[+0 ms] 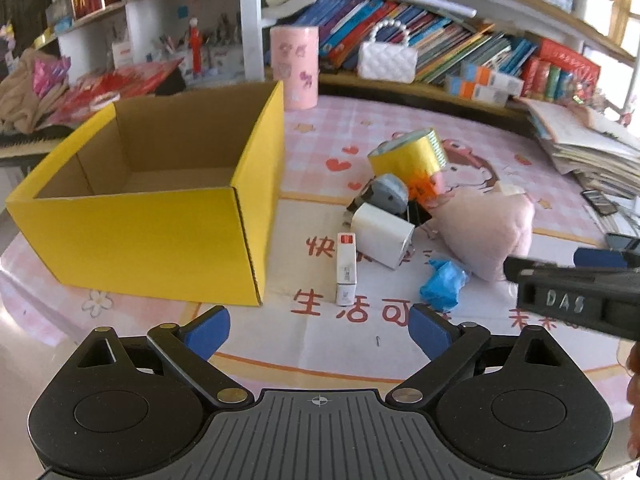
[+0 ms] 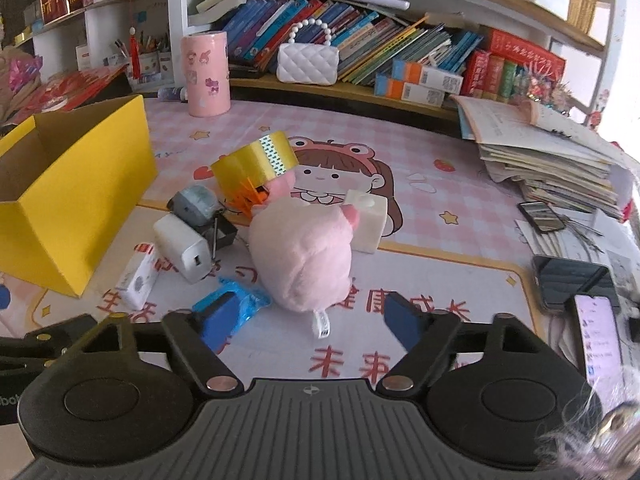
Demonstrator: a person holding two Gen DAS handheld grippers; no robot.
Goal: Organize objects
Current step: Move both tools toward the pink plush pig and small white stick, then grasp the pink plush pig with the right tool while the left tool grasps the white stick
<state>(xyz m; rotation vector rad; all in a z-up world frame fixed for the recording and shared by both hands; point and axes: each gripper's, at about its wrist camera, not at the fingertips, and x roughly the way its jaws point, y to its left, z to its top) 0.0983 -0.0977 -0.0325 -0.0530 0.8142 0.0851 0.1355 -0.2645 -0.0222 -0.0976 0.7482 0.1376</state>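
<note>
**Plush first, box is empty**

Plush (image 2: 304, 256) lies mid-mat in the clutter, well right of the yellow box (image 1: 152, 236). Right gripper (image 2: 316, 320) hovers just short of it, jaws wide, empty. Judgement: pinch the plush body, avoid the blue wrapper (image 2: 236, 308) beside it. Left gripper (image 1: 320, 332) hangs low near the box, jaws wide, empty.

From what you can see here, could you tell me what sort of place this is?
Probably a child's study or bedroom desk: crowded bookshelves, a cartoon desk mat with a pink plush, and stacked workbooks.
</note>
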